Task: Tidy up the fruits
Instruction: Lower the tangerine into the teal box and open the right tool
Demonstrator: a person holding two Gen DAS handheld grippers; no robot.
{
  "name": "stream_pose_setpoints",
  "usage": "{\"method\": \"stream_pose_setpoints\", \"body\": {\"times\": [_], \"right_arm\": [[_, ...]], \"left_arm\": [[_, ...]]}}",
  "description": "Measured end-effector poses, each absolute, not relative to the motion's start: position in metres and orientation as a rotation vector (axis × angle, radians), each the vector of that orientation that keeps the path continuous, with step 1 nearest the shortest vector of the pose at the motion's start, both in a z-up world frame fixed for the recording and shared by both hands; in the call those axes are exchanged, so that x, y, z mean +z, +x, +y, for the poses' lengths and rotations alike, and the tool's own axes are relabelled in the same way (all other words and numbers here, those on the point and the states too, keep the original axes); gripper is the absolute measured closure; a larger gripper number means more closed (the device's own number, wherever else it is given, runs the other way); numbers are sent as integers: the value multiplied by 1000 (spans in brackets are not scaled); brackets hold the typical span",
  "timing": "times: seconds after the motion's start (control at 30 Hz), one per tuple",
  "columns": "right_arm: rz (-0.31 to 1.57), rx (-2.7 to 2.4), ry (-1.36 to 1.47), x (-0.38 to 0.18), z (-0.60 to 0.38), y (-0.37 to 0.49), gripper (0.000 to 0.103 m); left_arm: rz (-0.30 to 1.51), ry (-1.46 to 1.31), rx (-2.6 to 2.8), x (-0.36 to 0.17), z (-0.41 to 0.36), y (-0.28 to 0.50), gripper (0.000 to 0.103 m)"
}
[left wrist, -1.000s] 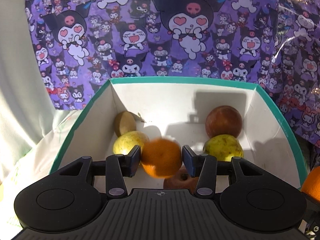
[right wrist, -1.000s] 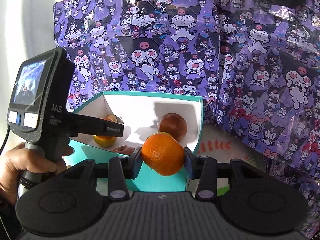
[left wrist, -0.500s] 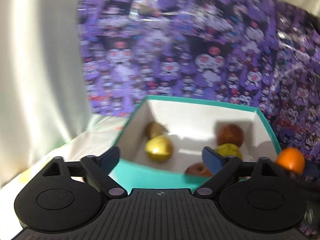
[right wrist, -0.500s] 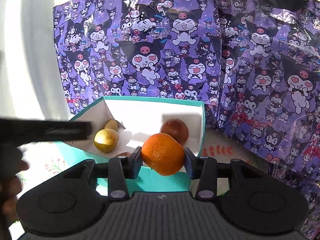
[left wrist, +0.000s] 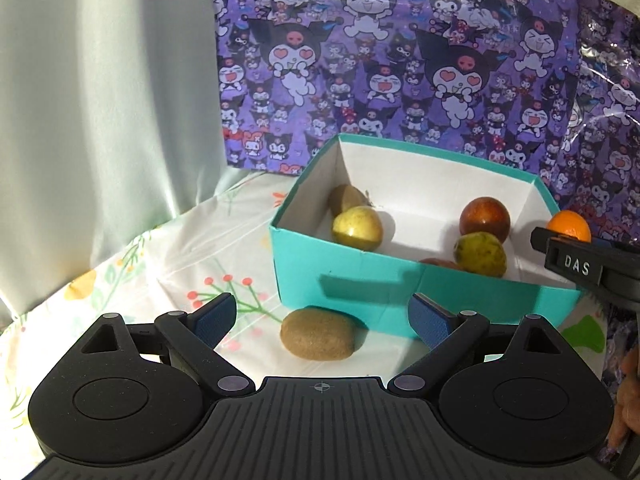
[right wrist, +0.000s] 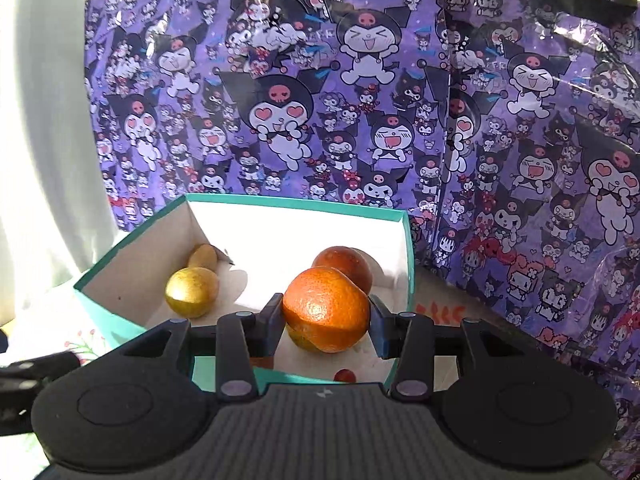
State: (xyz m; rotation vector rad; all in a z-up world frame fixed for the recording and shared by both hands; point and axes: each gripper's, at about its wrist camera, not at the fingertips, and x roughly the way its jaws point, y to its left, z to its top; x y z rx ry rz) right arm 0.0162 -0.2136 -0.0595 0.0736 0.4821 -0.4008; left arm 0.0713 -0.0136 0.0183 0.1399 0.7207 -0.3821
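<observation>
A teal box (left wrist: pixel 360 276) with a white inside holds several fruits: a kiwi (left wrist: pixel 346 198), a yellow-green fruit (left wrist: pixel 357 227), a dark red fruit (left wrist: pixel 485 220) and a green fruit (left wrist: pixel 480 254). My left gripper (left wrist: pixel 322 316) is open and empty, low over the cloth, with a brown kiwi (left wrist: pixel 317 339) lying between its fingertips in front of the box. My right gripper (right wrist: pixel 326 312) is shut on an orange (right wrist: pixel 326 309) and holds it over the near right part of the box (right wrist: pixel 404 264). The orange also shows at the box's right edge in the left wrist view (left wrist: pixel 569 225).
A purple cartoon-print bag (right wrist: pixel 360 100) stands right behind the box. A pale curtain (left wrist: pixel 100 120) hangs at the left. The table has a white floral cloth (left wrist: pixel 168 264).
My left gripper let go of its orange over the box, opened wide and pulled back and down to the kiwi on the cloth. My right gripper moved forward over the box with its orange.
</observation>
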Motion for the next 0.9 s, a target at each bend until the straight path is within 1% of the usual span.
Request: {"method": "stream_pose_setpoints", "body": {"times": [0.33, 0.6, 0.67, 0.73, 0.8, 0.9], "right_arm": [[531, -426, 71, -73, -219, 32, 60], [507, -444, 45, -68, -216, 33, 59], [500, -446, 56, -66, -215, 29, 57], [480, -451, 62, -62, -213, 23, 53], [460, -448, 65, -58, -209, 13, 52], [444, -433, 71, -55, -201, -3, 48]], "left_arm": [[743, 154, -376, 13, -14, 76, 7], [755, 166, -390, 9, -14, 79, 7], [761, 171, -390, 6, -15, 80, 7], [767, 172, -394, 4, -15, 82, 7], [774, 174, -395, 2, -15, 84, 7], [780, 188, -400, -4, -14, 86, 7]]}}
